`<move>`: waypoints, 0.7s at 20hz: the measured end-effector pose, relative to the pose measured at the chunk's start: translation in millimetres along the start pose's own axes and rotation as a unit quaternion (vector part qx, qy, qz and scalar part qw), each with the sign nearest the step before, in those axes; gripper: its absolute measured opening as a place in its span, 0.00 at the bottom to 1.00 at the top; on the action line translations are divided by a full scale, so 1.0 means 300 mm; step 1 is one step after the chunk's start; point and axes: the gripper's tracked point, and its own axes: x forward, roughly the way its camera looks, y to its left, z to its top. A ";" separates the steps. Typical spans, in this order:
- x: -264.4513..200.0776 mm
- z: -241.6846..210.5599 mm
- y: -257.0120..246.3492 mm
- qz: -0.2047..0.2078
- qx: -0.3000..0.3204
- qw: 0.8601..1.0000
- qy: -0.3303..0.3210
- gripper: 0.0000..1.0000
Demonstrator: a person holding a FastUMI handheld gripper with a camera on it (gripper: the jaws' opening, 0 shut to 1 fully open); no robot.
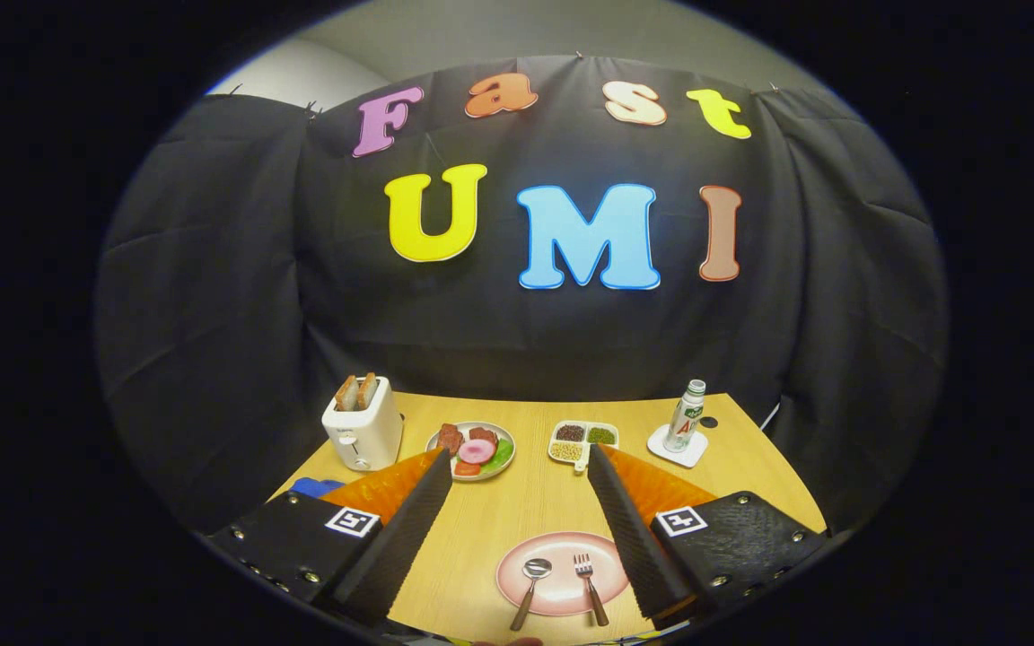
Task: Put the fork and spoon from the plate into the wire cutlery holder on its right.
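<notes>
Pink plate [562, 599] lies between your wide-open, empty tool [517, 475]; spoon [530, 583] and fork [589, 585] sit close together, so you risk nudging one while gripping the other.

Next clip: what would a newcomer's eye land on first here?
Likely the pink plate lying between the open tool's fingers, with a spoon and a fork side by side on it, handles toward the camera. Beyond the fingers stand a white toaster holding bread, a plate of food, a divided dish and a bottle on a coaster.
</notes>
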 end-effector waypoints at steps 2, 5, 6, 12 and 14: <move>-0.001 -0.001 -0.005 -0.003 0.001 1.000 0.001 0.96; 0.012 -0.008 -0.018 -0.009 0.007 1.000 0.006 0.96; 0.023 -0.025 -0.027 -0.015 0.007 1.000 0.016 0.96; 0.138 -0.342 -0.101 -0.063 0.008 0.978 0.197 0.97; 0.183 -0.447 -0.112 -0.072 0.013 0.961 0.267 0.97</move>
